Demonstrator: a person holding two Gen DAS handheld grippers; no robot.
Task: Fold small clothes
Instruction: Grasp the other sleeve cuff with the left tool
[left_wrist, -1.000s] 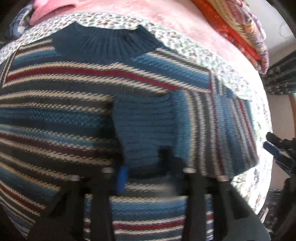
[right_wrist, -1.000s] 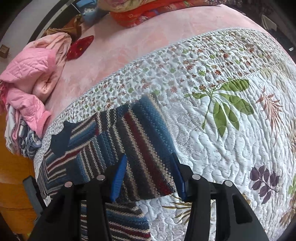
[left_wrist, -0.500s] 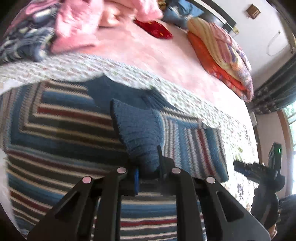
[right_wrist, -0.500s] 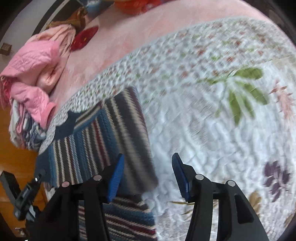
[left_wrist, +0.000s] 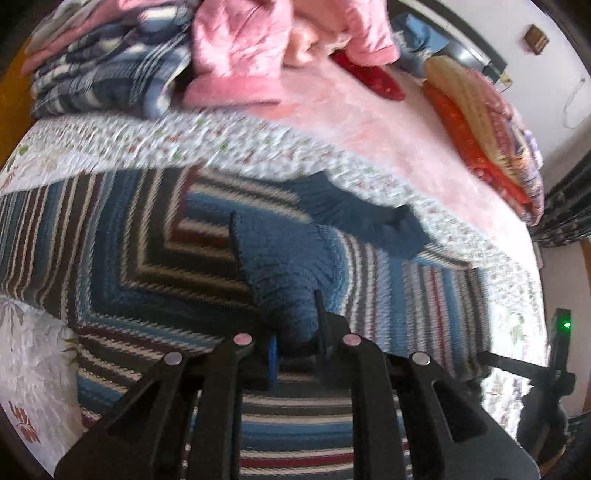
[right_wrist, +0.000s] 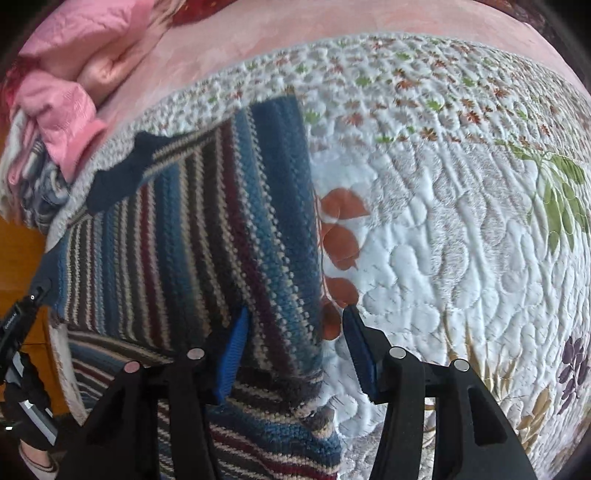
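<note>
Sweater (left_wrist: 155, 266) first: it lies flat on the quilt (right_wrist: 443, 229) that covers the bed (left_wrist: 362, 122), striped in blue, cream, dark red and black, with its dark blue collar (left_wrist: 354, 218) toward the pink blanket. Both sleeves are folded inward across the body.

Your left gripper (left_wrist: 295, 350) has its fingers (left_wrist: 272, 356) clenched on the plain blue cuff (left_wrist: 284, 273) of one sleeve, and that cuff stands bunched above the striped body. The view here is blurred, so the exact fold line under the cuff cannot be made out.

Your right gripper (right_wrist: 295, 347) has its fingers (right_wrist: 232, 354) spread apart and grasps nothing. Its left blue pad sits over the folded striped sleeve (right_wrist: 229, 221), its right pad over bare quilt, and the sleeve's outer edge runs between them. Whether the pads touch the fabric cannot be told.

Past the collar, on the pink blanket, lies a heap of clothes (left_wrist: 258, 48): pink pieces beside a blue-and-white checked one. Folded bedding (left_wrist: 480, 125) in orange and patterned cloth is stacked at the far right of the bed in your left view. Your right gripper also shows at the right edge of that view, near the quilt's border.
</note>
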